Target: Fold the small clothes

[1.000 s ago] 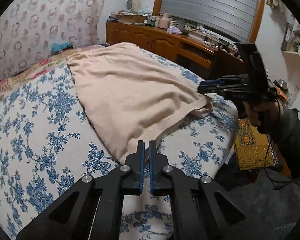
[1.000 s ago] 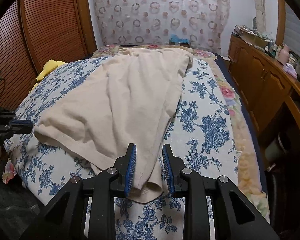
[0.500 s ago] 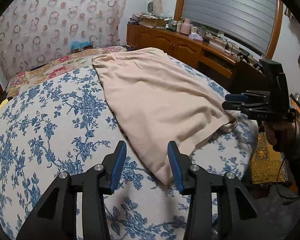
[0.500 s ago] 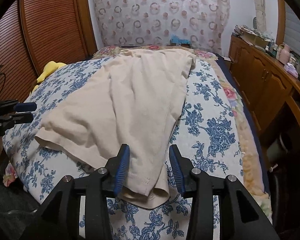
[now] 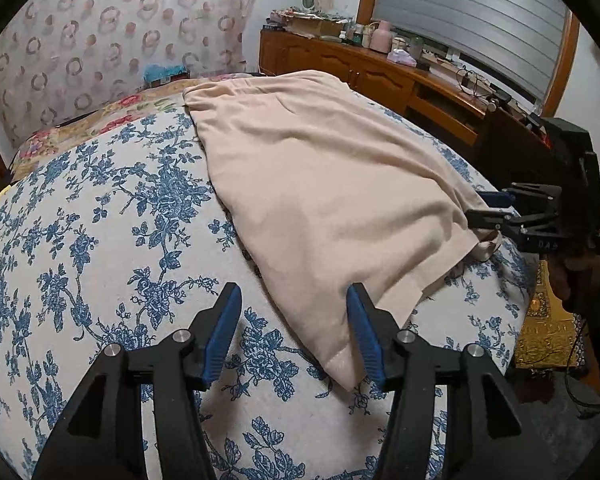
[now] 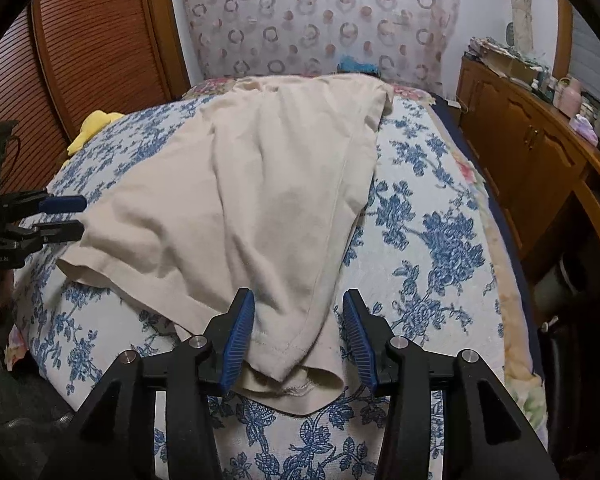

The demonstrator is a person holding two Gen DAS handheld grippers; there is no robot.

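Observation:
A beige garment (image 5: 320, 184) lies spread on the bed, running from the near edge toward the headboard; it also shows in the right wrist view (image 6: 260, 200). My left gripper (image 5: 294, 320) is open, its jaws wide apart, with the garment's near corner just inside the right finger. My right gripper (image 6: 298, 320) is open and straddles the other near corner, whose hem lies between the fingers. Each gripper shows in the other's view, the right one (image 5: 496, 208) and the left one (image 6: 66, 216), both at the garment's edge.
The bed has a white cover with blue flowers (image 5: 100, 240). A wooden sideboard (image 5: 380, 76) with clutter stands along the bed's right side. A wooden louvred door (image 6: 80, 60) and a yellow object (image 6: 92, 128) are at the left.
Both grippers have opened wide; the left was shut a second ago. The garment's near corners were let go and lie flat. The left gripper has drawn back and to the left.

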